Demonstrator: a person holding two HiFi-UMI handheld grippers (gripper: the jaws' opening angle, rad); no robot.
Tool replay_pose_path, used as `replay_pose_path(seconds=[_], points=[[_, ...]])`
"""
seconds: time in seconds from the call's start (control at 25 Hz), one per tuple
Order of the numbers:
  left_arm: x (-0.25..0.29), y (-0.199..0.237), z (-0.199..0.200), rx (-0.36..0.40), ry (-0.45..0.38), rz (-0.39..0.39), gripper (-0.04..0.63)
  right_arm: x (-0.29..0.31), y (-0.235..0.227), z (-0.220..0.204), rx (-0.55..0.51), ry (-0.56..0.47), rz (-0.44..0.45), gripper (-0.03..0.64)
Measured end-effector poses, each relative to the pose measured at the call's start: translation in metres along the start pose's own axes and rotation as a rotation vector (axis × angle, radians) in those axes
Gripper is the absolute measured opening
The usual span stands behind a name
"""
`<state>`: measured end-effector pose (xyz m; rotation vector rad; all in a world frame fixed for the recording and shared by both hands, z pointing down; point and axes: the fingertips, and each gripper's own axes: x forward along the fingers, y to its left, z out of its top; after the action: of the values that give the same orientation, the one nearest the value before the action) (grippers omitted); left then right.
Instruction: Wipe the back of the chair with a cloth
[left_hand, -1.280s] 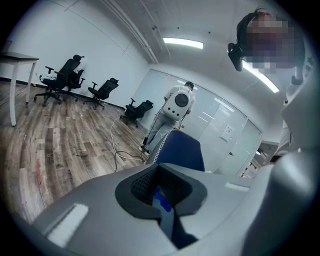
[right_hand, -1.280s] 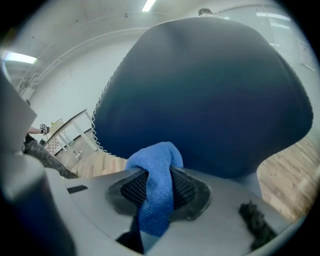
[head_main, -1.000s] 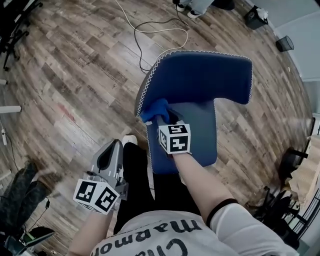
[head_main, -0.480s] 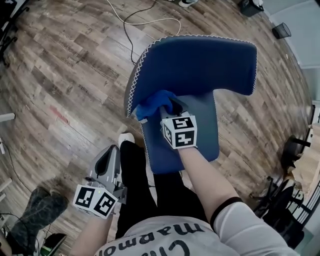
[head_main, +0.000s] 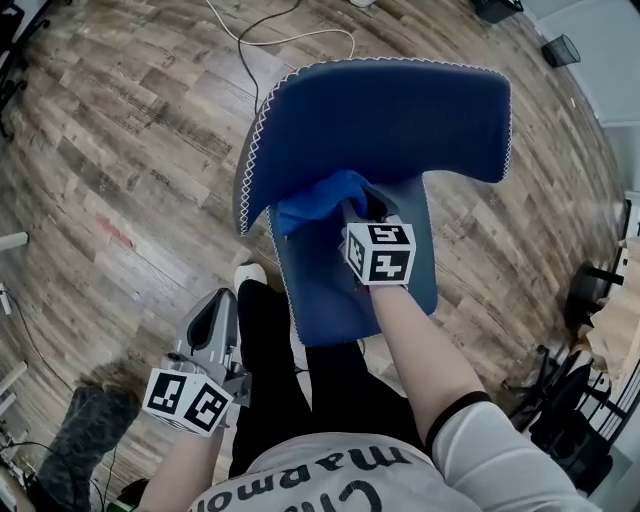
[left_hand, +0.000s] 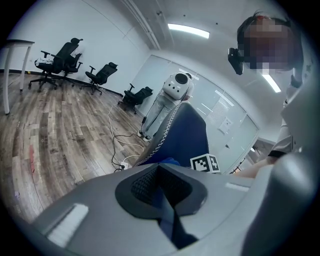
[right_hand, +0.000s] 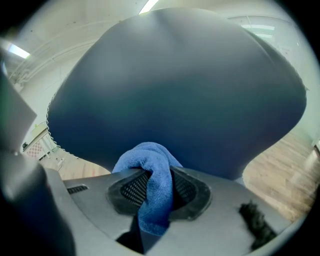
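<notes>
Cloth work belongs to one side only. Nearest me, the left gripper (head_main: 215, 312) hangs low beside my dark trouser leg, its jaws drawn close together with nothing between them, taking no part.

Further out, the right gripper (right_hand: 155, 192) pinches the blue cloth (right_hand: 150, 175). The fabric is folded over and clamped between the jaws, with a rounded bunch sticking out ahead of the tips. That bunch sits low on the chair back (head_main: 400, 120), near where it meets the seat (head_main: 330, 290) and toward the edge with white stitching.

I judge the wiping itself to be in hand, with the stroke at the lower left of the back and most of the surface not yet covered. The next move calls for a firm pinch and steady pressure forward while I carry the bunch across toward the far side, then work upward in rows.

The right gripper view shows the grip plainly, and the dark blue back fills almost all of it. It does not tell me where on the back I am, or whether the bunch really presses on the fabric. The head view gives the place on the chair but hides the pinch behind the marker cube.

Only the left gripper view shows the room beyond. A white cable (left_hand: 117, 145) runs over the wood floor, a white figure (left_hand: 167, 107) that I cannot identify stands past the chair, and black office chairs (left_hand: 62, 60) line the far wall.
</notes>
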<state>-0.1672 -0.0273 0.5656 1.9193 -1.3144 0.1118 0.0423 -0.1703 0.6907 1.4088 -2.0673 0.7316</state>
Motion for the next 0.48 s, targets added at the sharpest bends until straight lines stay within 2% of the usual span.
replay_pose_path(seconds=[0.48], points=[[0.006, -0.006, -0.002, 0.008, 0.003, -0.012, 0.008, -0.019, -0.096, 0.003, 0.017, -0.015, -0.147, 0.112]])
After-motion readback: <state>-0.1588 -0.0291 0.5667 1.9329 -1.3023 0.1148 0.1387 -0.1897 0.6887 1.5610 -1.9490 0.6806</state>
